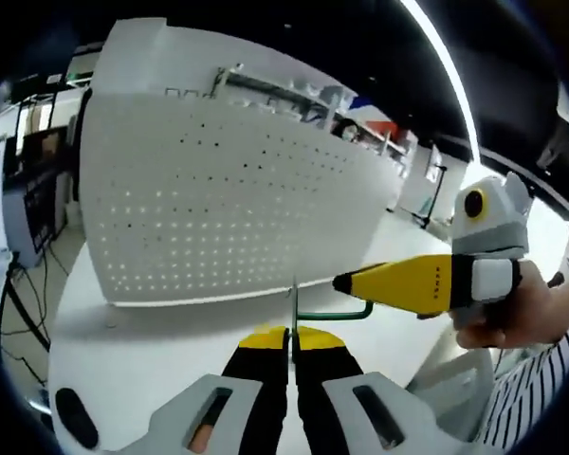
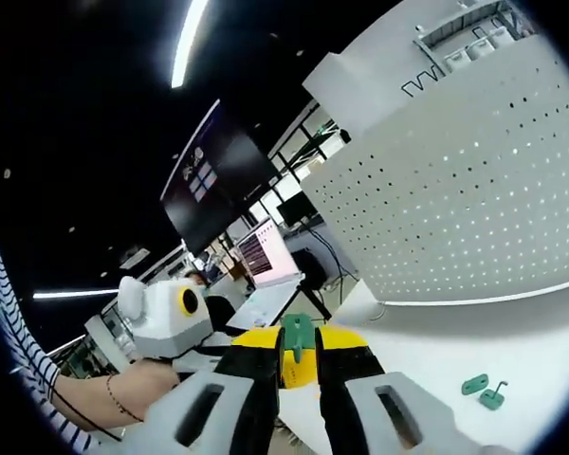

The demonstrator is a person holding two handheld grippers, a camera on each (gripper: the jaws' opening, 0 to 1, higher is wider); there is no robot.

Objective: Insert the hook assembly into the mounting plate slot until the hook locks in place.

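Observation:
My left gripper (image 1: 290, 337) is shut on a thin metal hook wire (image 1: 292, 301) that stands up between its yellow tips. A green bar (image 1: 334, 314) runs right from the wire and curls up under my right gripper (image 1: 341, 282), which comes in from the right in a person's hand (image 1: 517, 318). In the right gripper view, my right gripper (image 2: 299, 353) is shut on a green plastic piece (image 2: 297, 334). Two small green parts (image 2: 484, 391) lie on the white table, one with a short metal hook. A white pegboard (image 1: 218, 204) stands upright behind.
The pegboard (image 2: 455, 209) fills the right side, with a rack of parts along its top. The white table (image 1: 152, 351) ends at the left, where cables hang. Monitors (image 2: 266, 251) and a striped sleeve (image 2: 19, 379) are on the left.

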